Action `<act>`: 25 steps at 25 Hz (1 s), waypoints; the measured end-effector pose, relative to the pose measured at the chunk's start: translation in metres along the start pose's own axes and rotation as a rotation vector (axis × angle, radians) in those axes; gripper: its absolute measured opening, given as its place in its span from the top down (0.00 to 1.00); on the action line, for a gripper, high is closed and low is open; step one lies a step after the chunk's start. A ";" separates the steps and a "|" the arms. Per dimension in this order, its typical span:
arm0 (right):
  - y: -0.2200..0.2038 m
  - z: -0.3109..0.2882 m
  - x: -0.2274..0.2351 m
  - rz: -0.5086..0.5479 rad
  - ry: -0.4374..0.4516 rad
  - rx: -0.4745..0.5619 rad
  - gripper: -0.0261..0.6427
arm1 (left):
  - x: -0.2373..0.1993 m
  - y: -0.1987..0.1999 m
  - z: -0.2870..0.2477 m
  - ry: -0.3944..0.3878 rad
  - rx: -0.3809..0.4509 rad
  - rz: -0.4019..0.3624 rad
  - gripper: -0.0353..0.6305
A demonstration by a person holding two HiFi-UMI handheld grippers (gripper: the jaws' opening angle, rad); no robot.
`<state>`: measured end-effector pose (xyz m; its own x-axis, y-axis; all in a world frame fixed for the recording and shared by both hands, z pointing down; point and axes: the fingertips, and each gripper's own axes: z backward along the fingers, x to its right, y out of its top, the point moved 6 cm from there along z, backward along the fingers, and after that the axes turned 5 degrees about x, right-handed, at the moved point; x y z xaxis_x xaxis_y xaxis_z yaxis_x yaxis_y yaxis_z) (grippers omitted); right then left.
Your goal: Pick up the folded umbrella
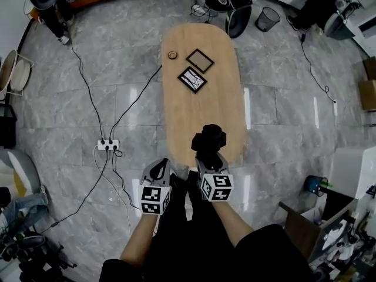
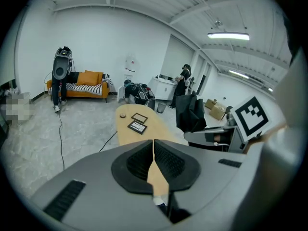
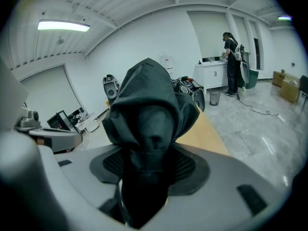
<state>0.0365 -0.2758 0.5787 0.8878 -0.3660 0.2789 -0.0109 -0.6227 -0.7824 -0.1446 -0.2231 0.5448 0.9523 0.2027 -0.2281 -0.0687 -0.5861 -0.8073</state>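
My right gripper (image 3: 148, 170) is clenched on the black folded fabric umbrella (image 3: 147, 114), which fills the gap between its pads and juts toward twelve o'clock over the near end of the long oval light-wood table (image 1: 176, 113). At its nine o'clock, my left gripper (image 2: 154, 154) is clamped closed on nothing. I judge the pick-up essentially done, the umbrella apparently clear of the tabletop; the next move calls only for a firm, steady hold. By count: one umbrella, two grippers, one table, two square black-rimmed frames (image 1: 200, 60) at the far twelve o'clock end, one small round brown disc (image 1: 172, 55) beside them, and one white power strip (image 1: 108, 144) on the floor at ten o'clock.
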 end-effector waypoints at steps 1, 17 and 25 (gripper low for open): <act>0.003 0.006 0.000 -0.006 -0.008 0.010 0.61 | 0.003 0.004 0.001 -0.007 0.006 -0.003 0.92; 0.061 0.071 -0.014 -0.006 0.040 0.139 0.61 | 0.039 0.064 0.004 -0.047 0.112 -0.045 0.92; 0.096 0.085 -0.024 0.006 0.066 0.207 0.61 | 0.045 0.090 0.013 -0.035 0.183 -0.052 0.92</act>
<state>0.0533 -0.2678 0.4493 0.8556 -0.4181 0.3051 0.0851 -0.4677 -0.8798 -0.1120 -0.2563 0.4552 0.9454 0.2575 -0.1999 -0.0760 -0.4222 -0.9033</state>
